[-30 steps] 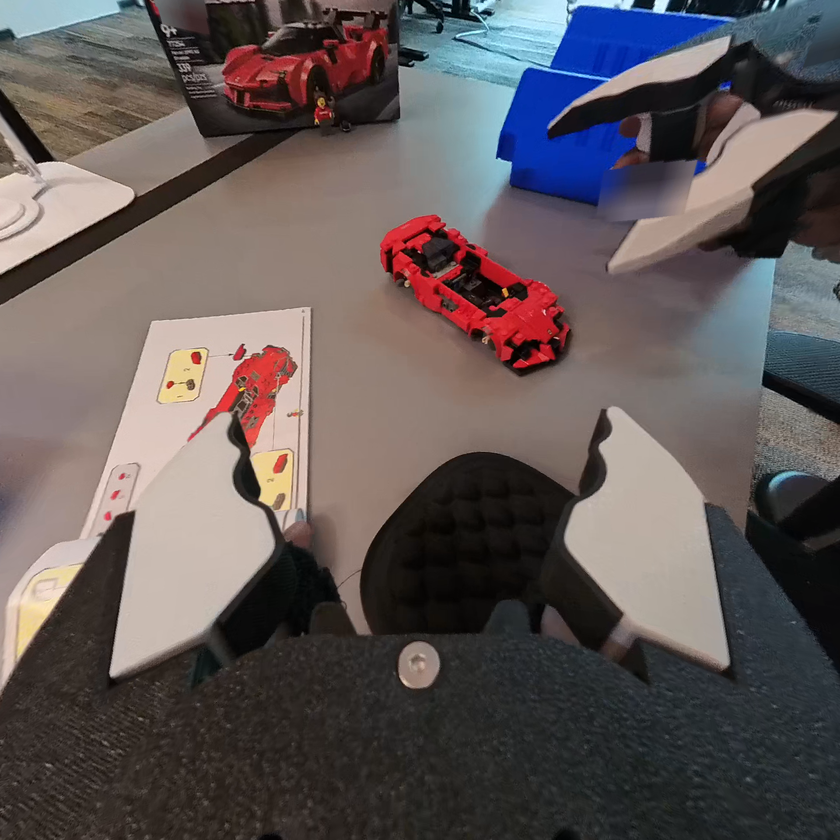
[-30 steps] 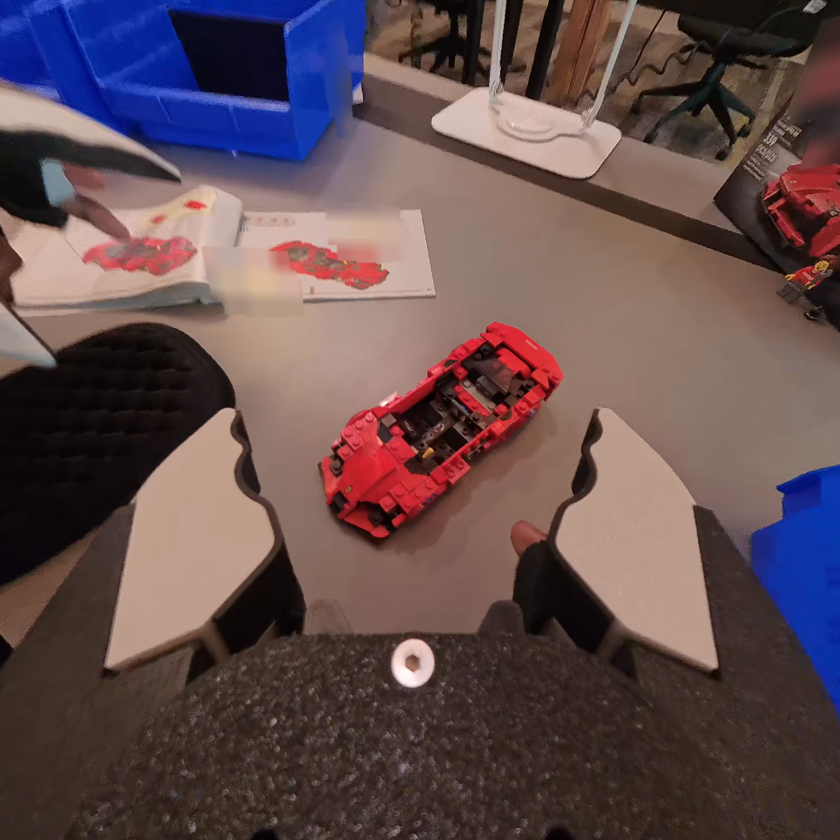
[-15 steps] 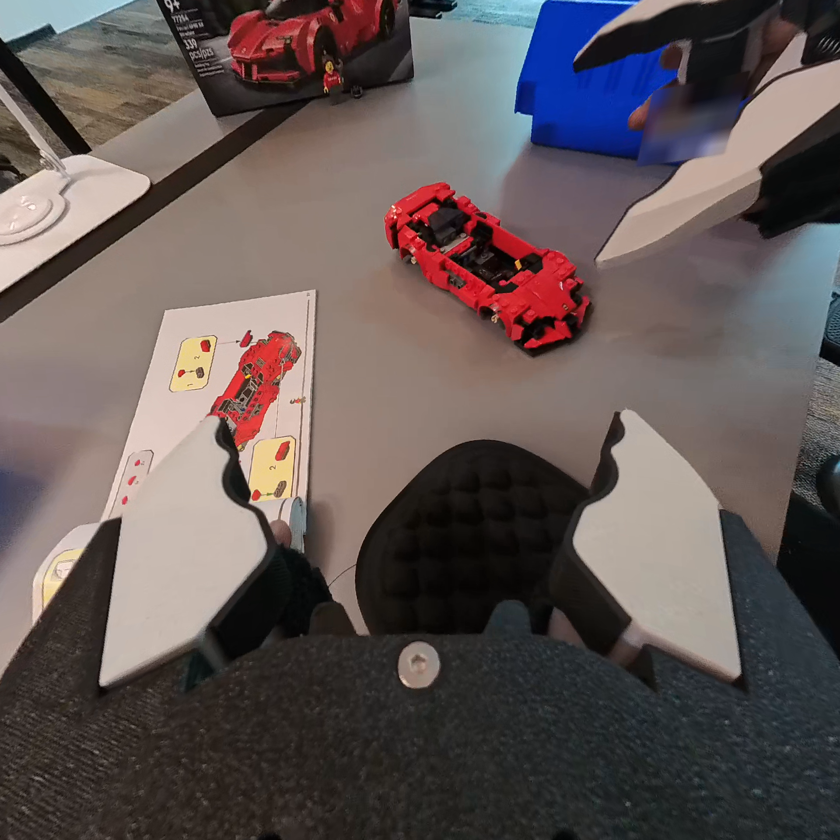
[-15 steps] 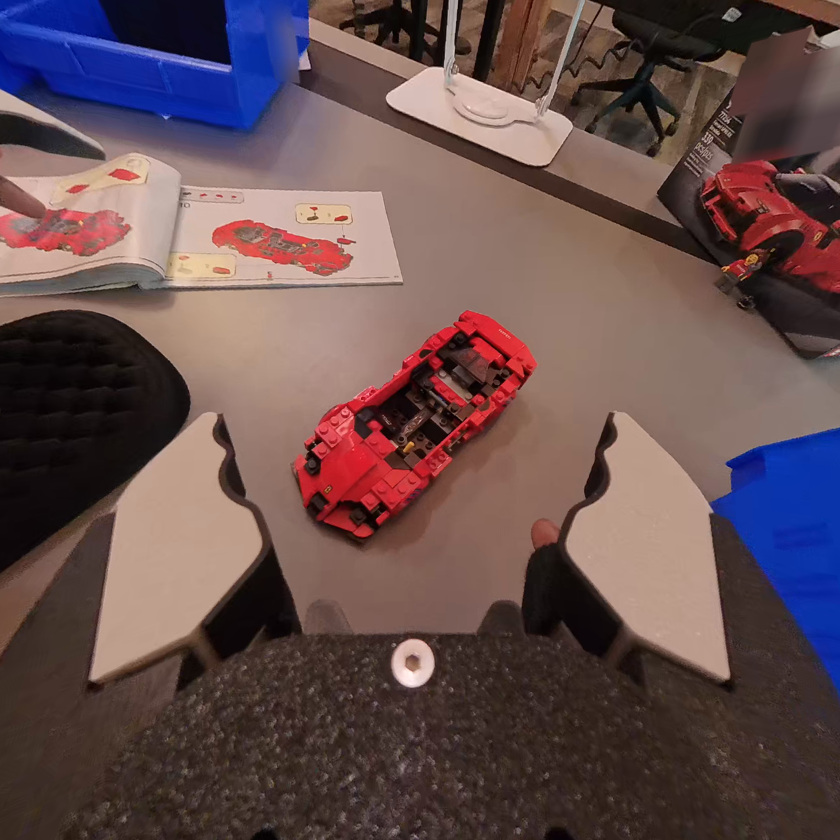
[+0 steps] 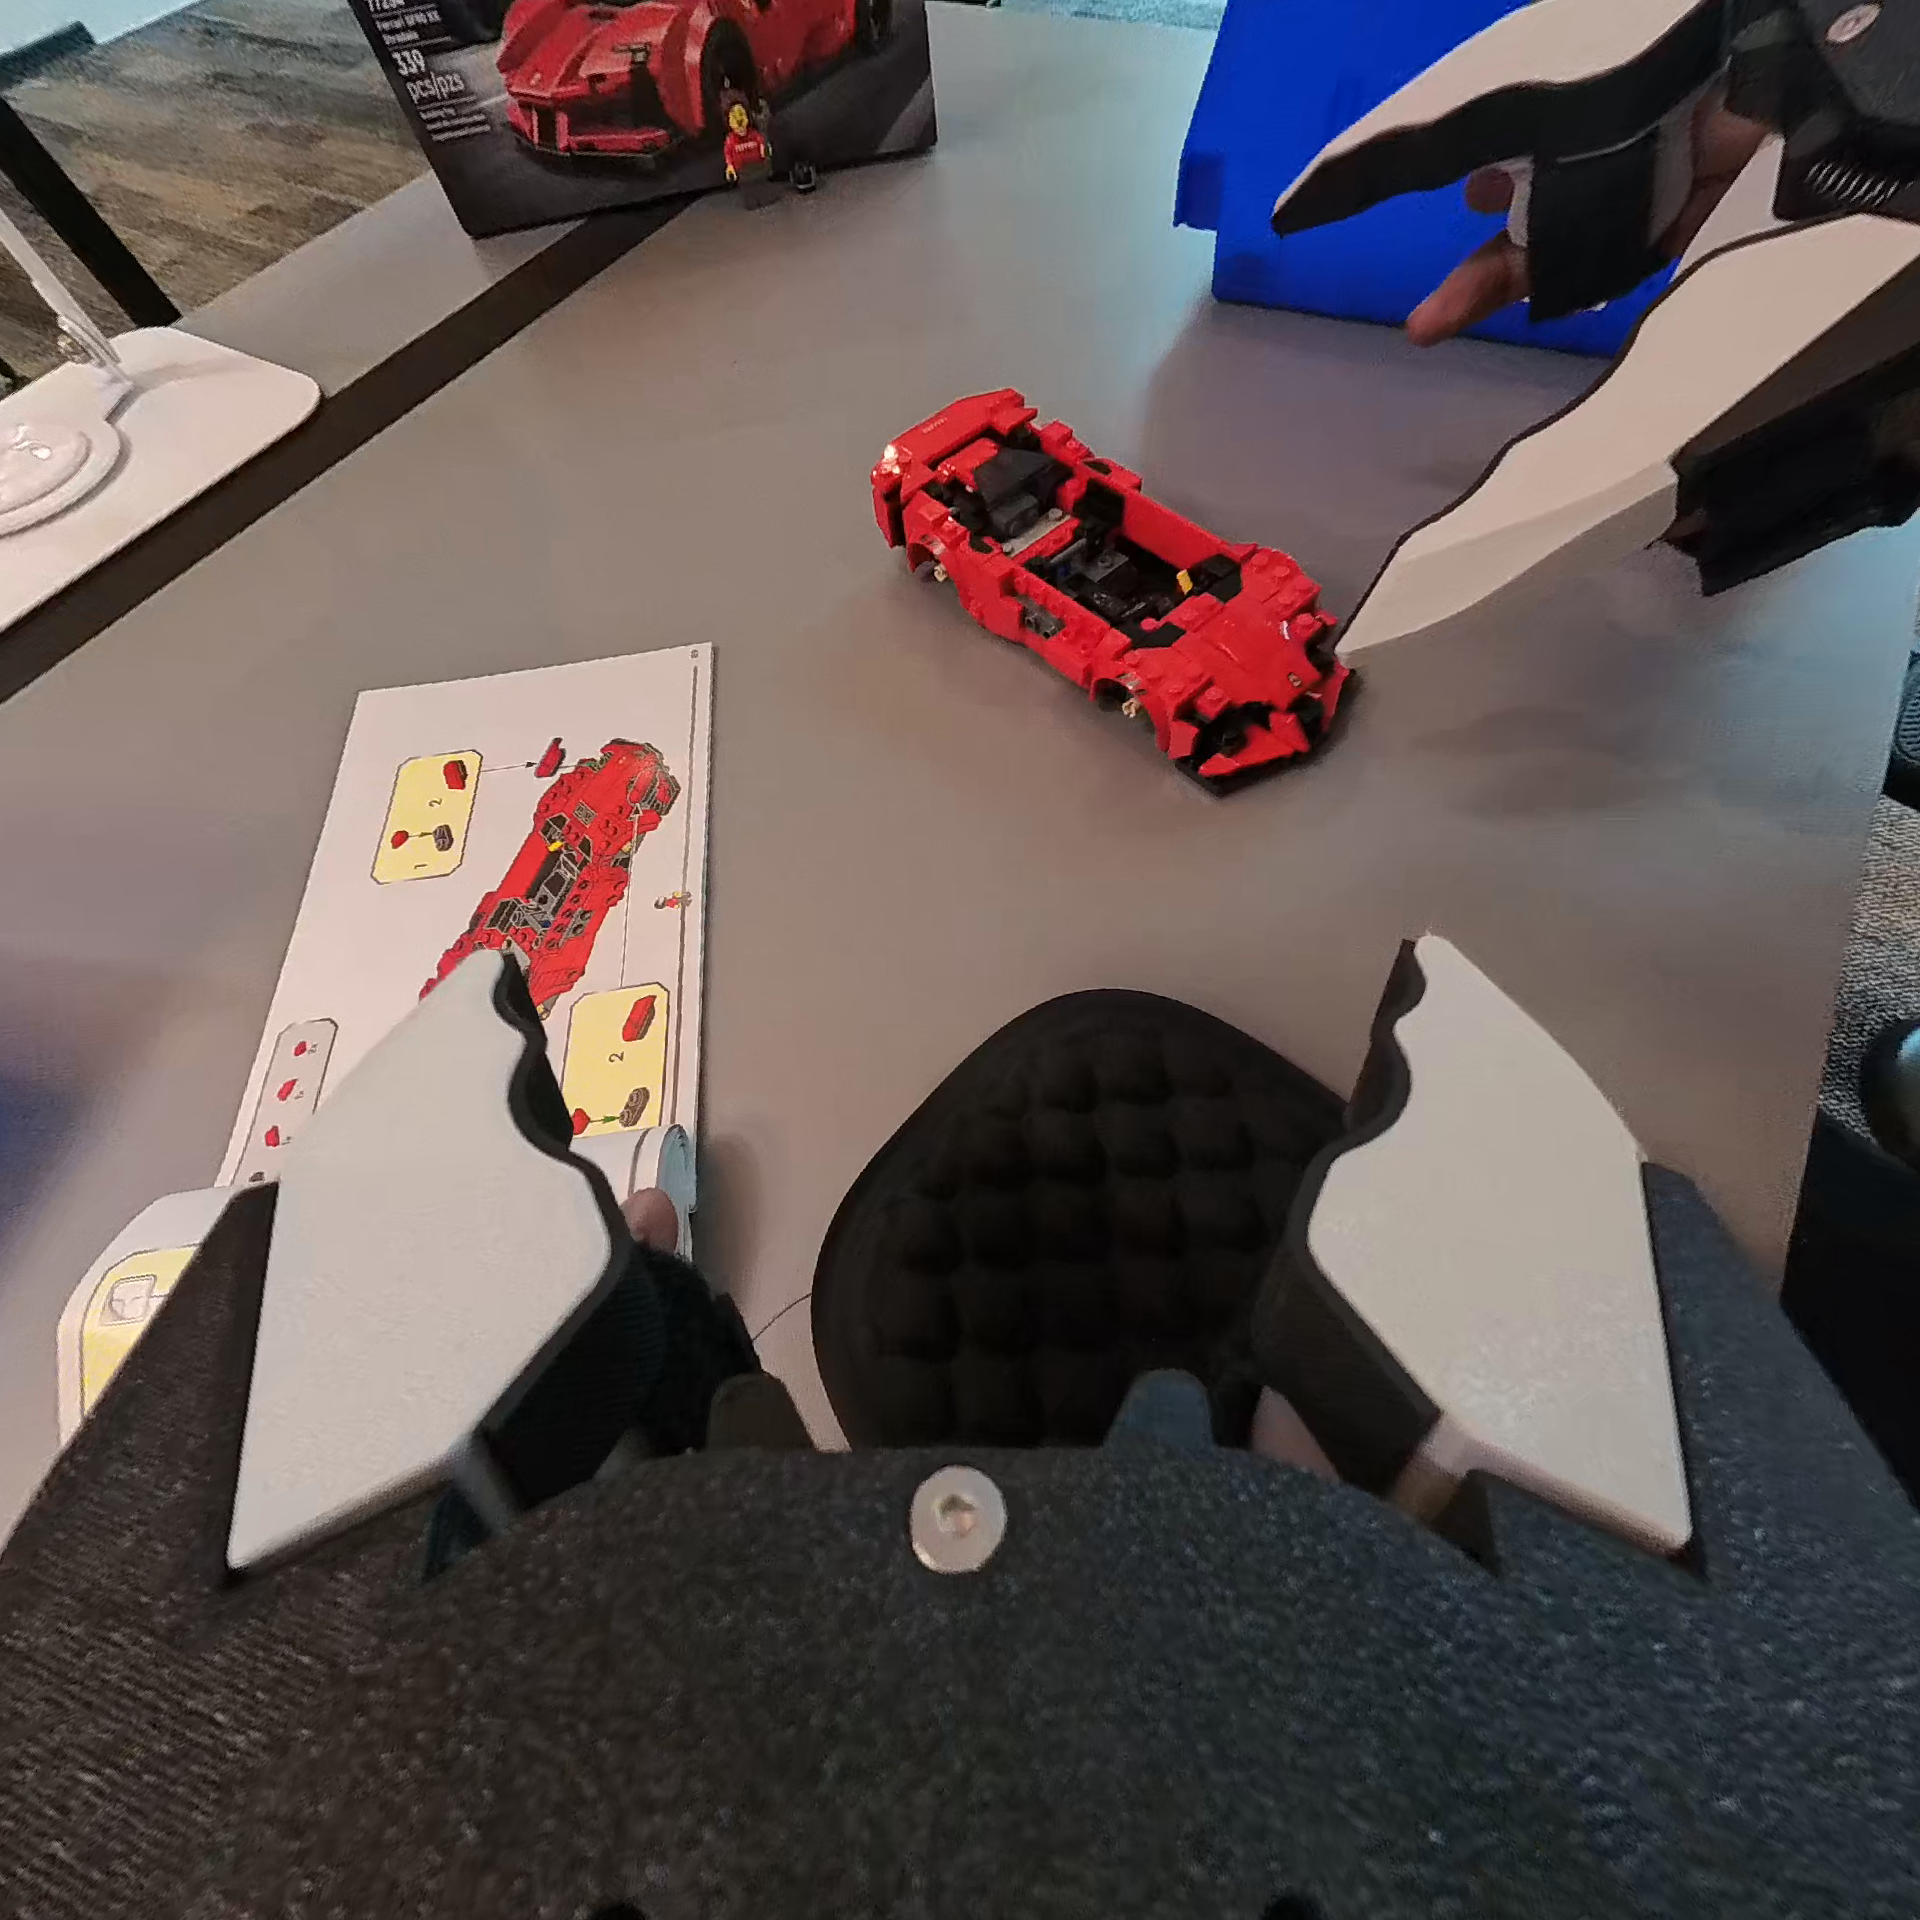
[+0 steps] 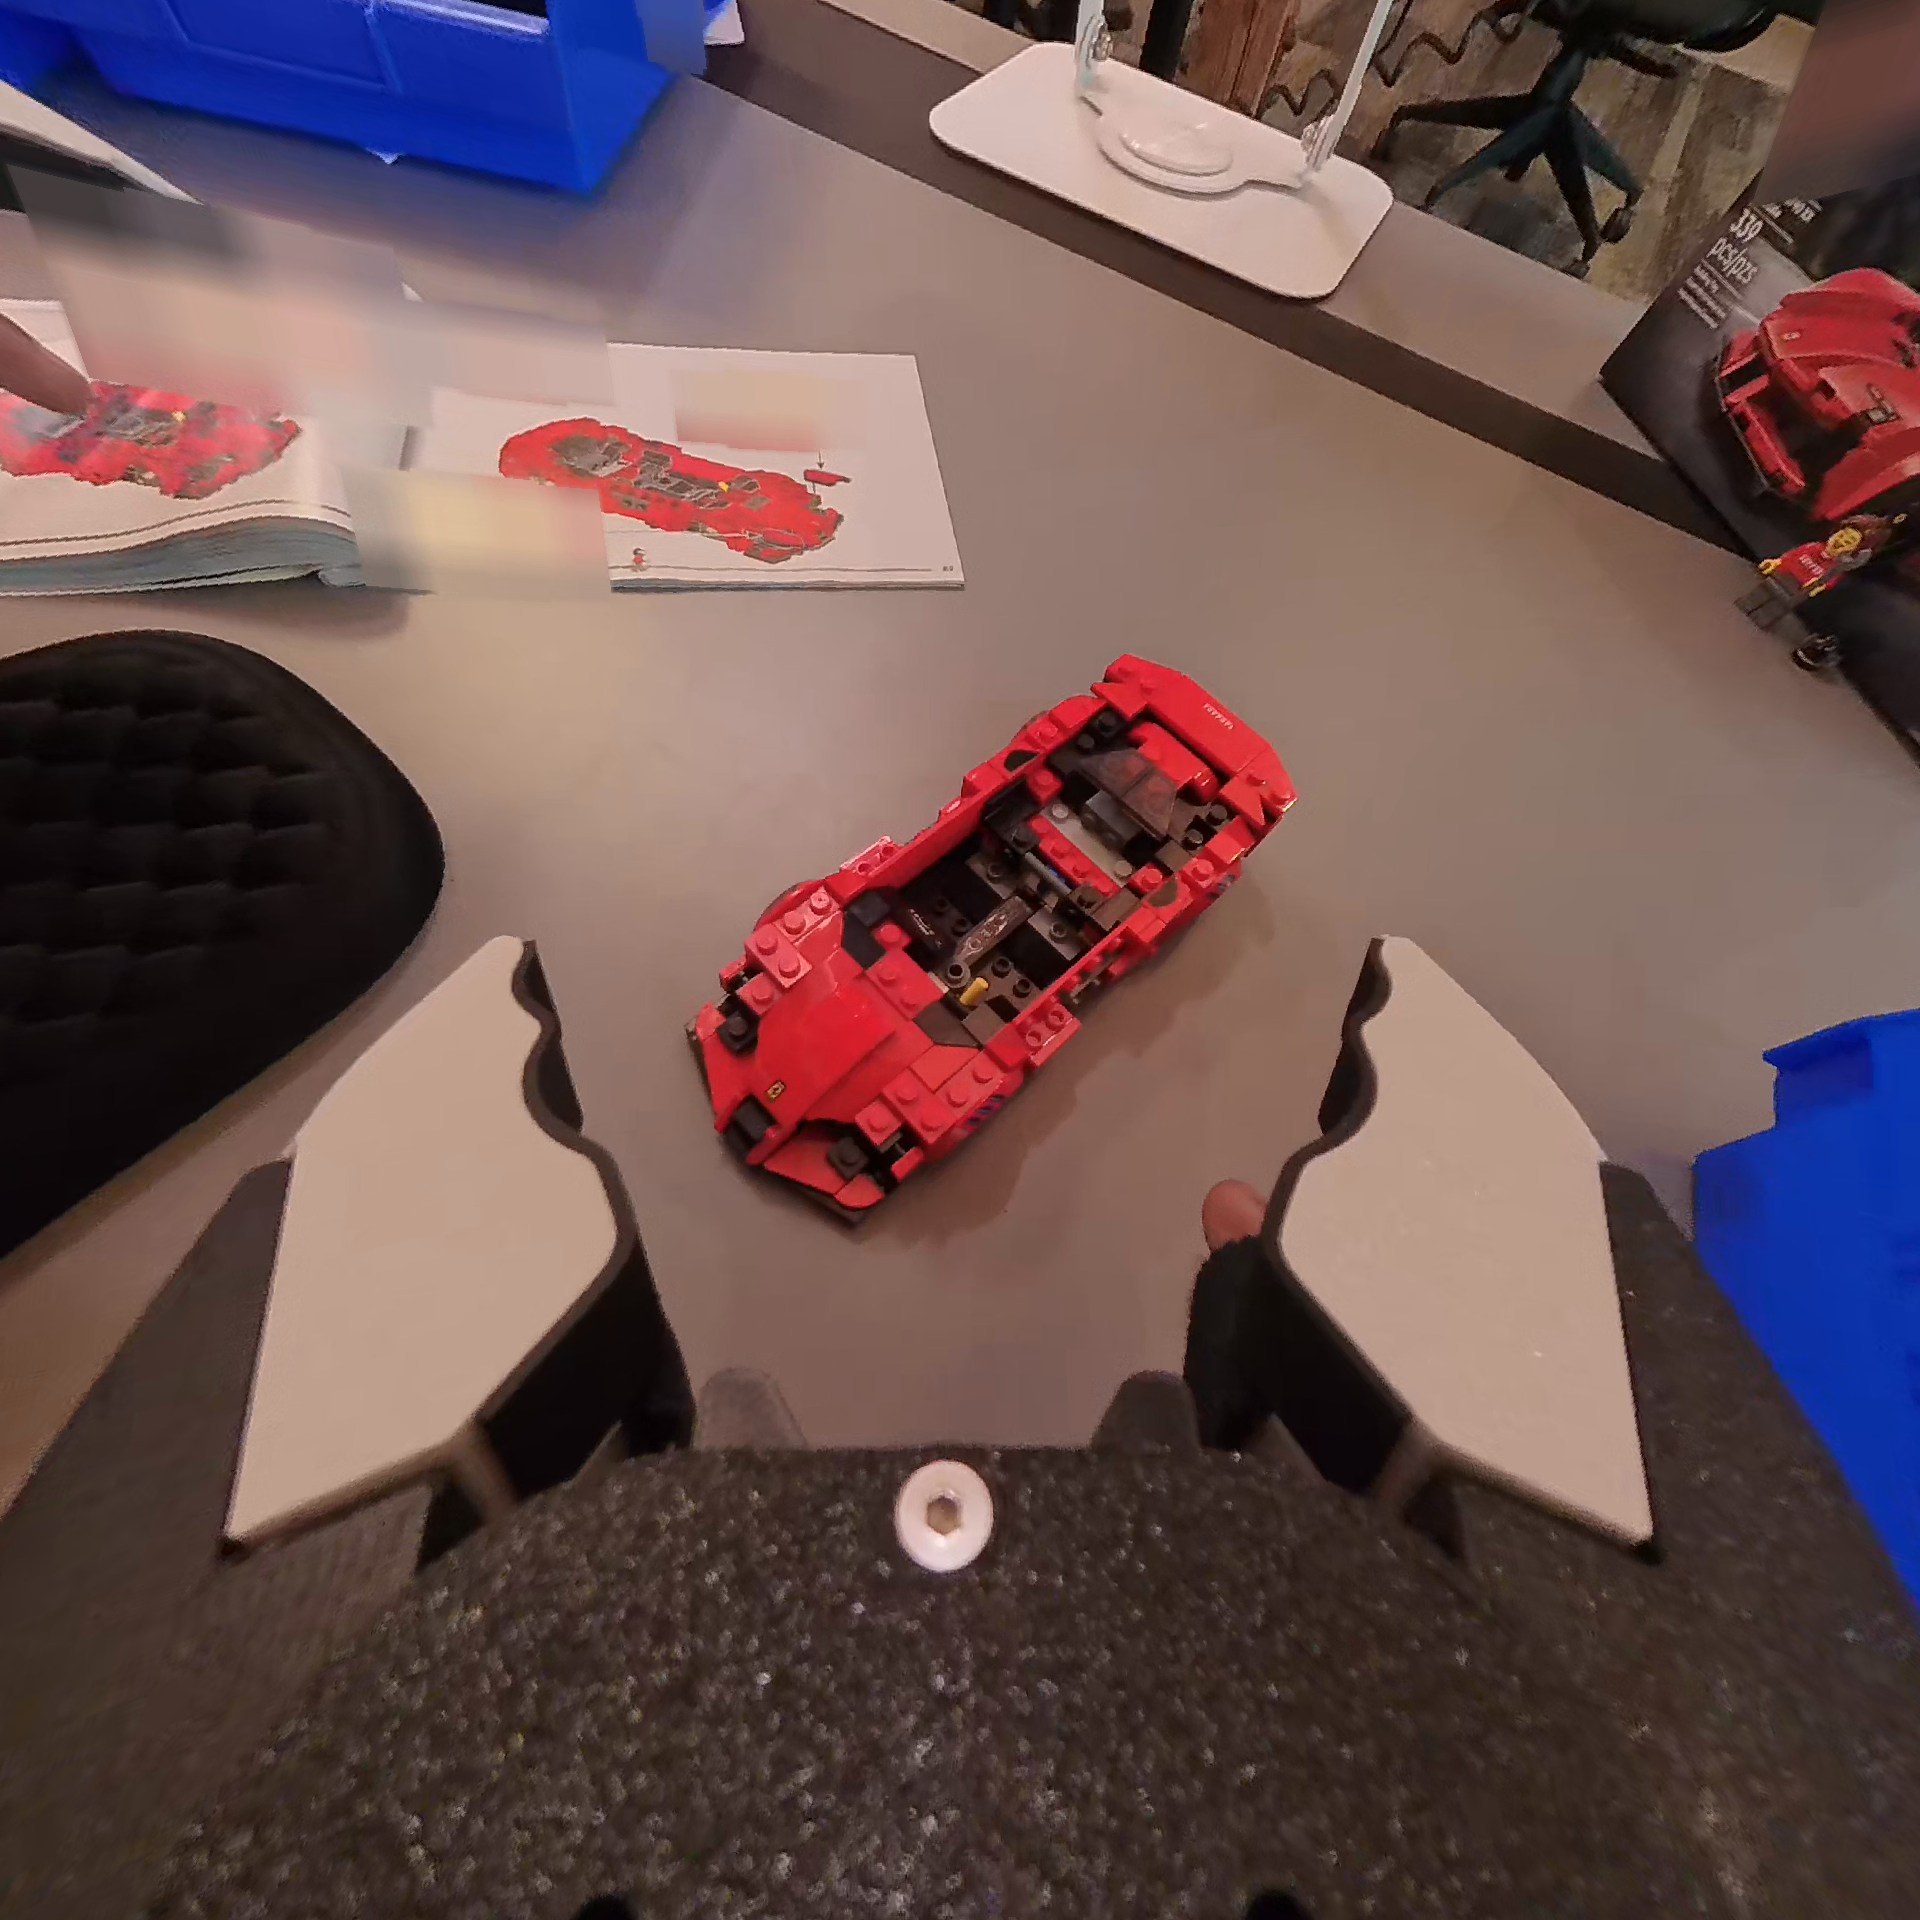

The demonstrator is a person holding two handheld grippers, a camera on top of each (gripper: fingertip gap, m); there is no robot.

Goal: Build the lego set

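Your right gripper has its fingers spread wide, nothing between them, hovering over the red lego car, which sits mid-table at twelve o'clock — its nose toward you. Your left gripper is likewise spread and empty, above a black padded mat. The open instruction booklet lies at ten o'clock, the printed set box at eleven, a blue bin at one — lettering is there, not repeated.

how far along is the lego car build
Done: the red car has its body and nose together on the table. In hand: nothing; both tongs are open, right tongs over the car. Left: the cabin is uncovered, and the booklet lies open mid-steps.
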